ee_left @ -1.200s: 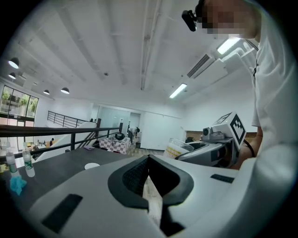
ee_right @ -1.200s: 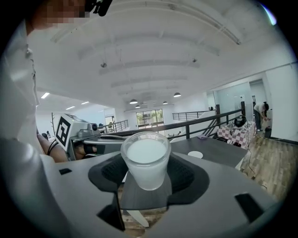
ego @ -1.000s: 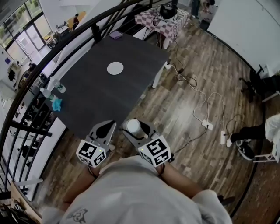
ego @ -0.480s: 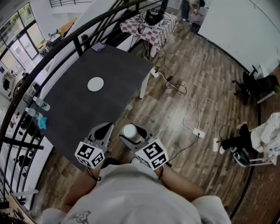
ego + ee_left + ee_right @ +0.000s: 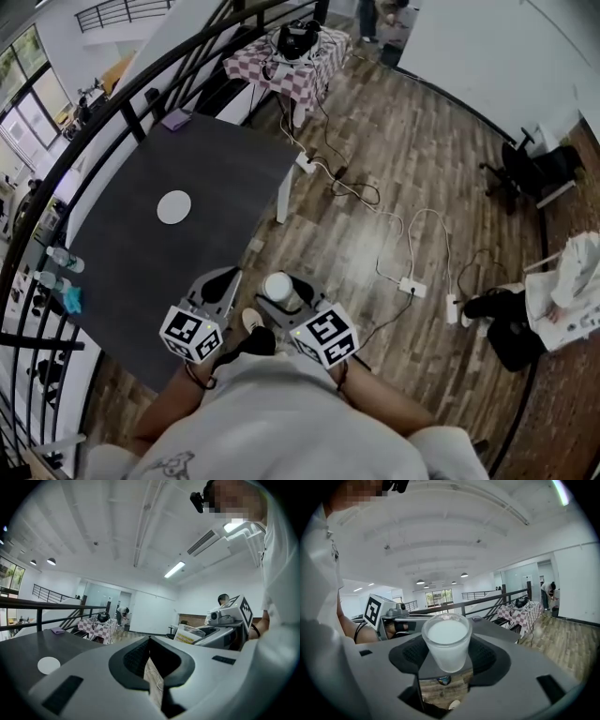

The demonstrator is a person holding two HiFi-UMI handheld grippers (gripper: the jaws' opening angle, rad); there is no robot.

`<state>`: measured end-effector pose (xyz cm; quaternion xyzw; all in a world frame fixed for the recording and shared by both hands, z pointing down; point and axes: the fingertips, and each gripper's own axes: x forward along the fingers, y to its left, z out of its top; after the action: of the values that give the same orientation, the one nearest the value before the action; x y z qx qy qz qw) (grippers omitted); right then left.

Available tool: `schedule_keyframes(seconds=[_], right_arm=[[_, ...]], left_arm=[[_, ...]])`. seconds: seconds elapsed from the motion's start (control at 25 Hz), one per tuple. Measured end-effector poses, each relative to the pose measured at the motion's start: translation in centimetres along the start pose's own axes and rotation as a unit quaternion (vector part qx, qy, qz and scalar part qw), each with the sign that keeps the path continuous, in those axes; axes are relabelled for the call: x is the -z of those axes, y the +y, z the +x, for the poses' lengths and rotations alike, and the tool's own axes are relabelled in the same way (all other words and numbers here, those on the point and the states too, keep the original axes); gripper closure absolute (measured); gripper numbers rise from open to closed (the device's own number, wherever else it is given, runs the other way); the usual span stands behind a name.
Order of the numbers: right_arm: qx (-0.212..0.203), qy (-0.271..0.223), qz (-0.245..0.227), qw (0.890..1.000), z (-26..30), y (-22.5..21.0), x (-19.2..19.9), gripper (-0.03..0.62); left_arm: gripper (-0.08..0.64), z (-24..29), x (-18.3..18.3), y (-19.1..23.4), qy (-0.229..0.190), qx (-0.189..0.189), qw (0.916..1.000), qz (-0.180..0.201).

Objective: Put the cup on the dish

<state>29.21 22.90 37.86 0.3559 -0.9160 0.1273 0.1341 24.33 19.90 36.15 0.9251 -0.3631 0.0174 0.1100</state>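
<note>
Cup (image 5: 446,639): gripped in the right hand-held gripper (image 5: 446,657), off the counter (image 5: 216,159) (only its rim is seen from the head view).
Left hand-held gripper (image 5: 150,665): narrowed to a slit, empty.
Dish (image 5: 173,206): set on the counter, well apart.

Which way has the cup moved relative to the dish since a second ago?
Yes, it moved. In the head view the cup now sits farther right of the dish, not visibly nearer.

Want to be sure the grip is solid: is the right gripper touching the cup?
Touching. The right gripper view shows the cup seated between the right gripper's two dark pads, both pressed against its sides, with floor visible beneath it.
</note>
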Motion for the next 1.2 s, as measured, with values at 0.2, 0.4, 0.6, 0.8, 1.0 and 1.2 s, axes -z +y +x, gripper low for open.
schedule_keyframes(seconds=[0.2, 0.4, 0.6, 0.8, 1.0, 1.2], right_arm=[[0.005, 0.003, 0.008, 1.0, 2.8, -3.4, -1.5, 0.321], [0.005, 0.005, 0.008, 1.0, 6.5, -6.7, -3.0, 0.321], [0.005, -0.001, 0.006, 1.0, 11.9, -9.8, -6.1, 0.321], [-0.005, -0.009, -0.002, 1.0, 16.9, -11.2, -9.2, 0.321], [-0.034, -0.007, -0.011, 0.999, 21.1, -10.7, -11.4, 0.321], [-0.073, -0.004, -0.019, 0.997, 24.9, -9.3, -12.7, 0.321]], left_arm=[[0.552, 3.7, -0.6, 3.0, 0.001, 0.011, 0.9999, -0.007], [0.552, 6.8, -1.5, 7.1, -0.001, 0.011, 0.9999, -0.012], [0.552, 9.2, -3.2, 12.8, -0.004, 0.011, 0.9999, -0.012], [0.552, 10.0, -4.7, 17.9, -0.007, 0.003, 0.9999, -0.009], [0.552, 9.1, -6.3, 22.4, -0.016, -0.025, 0.9995, -0.006], [0.552, 6.8, -6.9, 26.5, -0.025, -0.067, 0.9974, -0.007]])
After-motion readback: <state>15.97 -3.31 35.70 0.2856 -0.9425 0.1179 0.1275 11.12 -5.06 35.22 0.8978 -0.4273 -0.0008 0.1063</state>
